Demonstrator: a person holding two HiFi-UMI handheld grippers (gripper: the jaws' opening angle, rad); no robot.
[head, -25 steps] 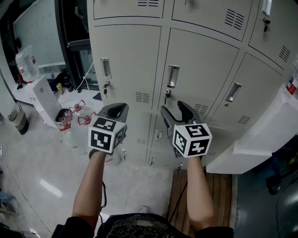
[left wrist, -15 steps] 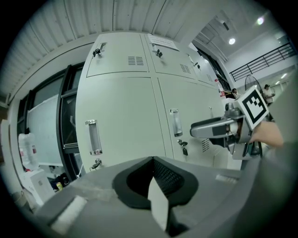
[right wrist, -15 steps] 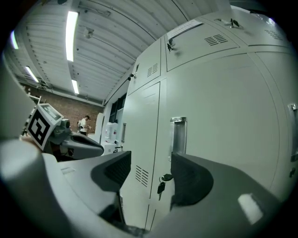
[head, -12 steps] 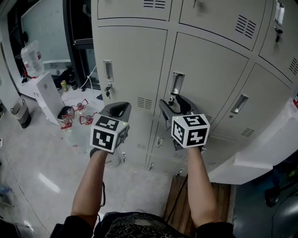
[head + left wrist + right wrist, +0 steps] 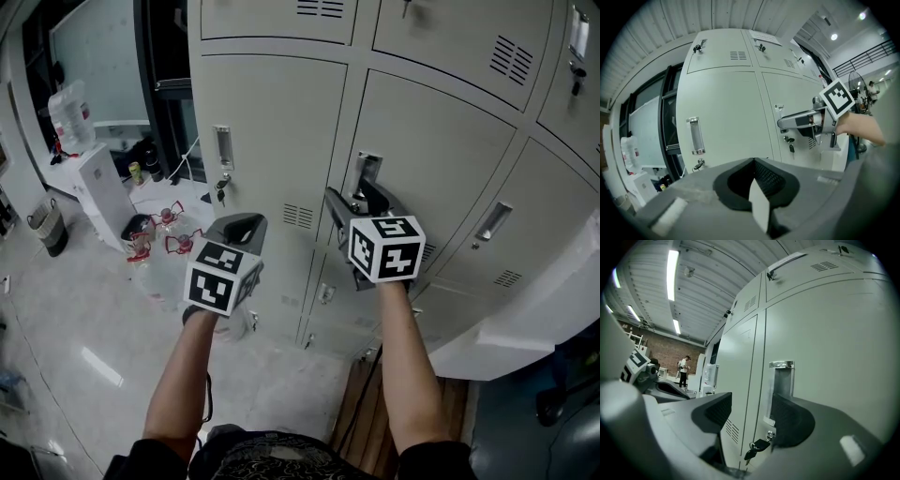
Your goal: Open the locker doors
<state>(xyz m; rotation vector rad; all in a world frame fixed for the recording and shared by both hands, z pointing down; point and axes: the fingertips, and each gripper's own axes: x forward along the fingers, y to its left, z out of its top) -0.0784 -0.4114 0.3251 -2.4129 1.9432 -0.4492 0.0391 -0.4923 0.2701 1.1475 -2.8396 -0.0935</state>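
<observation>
Locker doors (image 5: 272, 122) smooth grey metal; right claw (image 5: 352, 194) released near recessed handle (image 5: 364, 169); left claw (image 5: 236, 223) clenched.

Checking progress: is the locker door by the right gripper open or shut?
Shut: locker door sits flush with its frame; right gripper open at its handle.

A large clear water bottle (image 5: 67, 114) is seen at the far left edge of the glossy floor (image 5: 84, 328), with a white box (image 5: 98, 192) just to its right. A small can (image 5: 134, 172) is set beyond the box, and a grey bin (image 5: 49, 227) stands to the box's left. Clear jugs with red handles (image 5: 176, 246) are grouped on the floor right of the box. Wooden boards (image 5: 359, 417) are laid at the near right. In the right gripper view a far-off person (image 5: 684, 370) is seen before a brick wall (image 5: 665, 355), under strip lights (image 5: 671, 273).
</observation>
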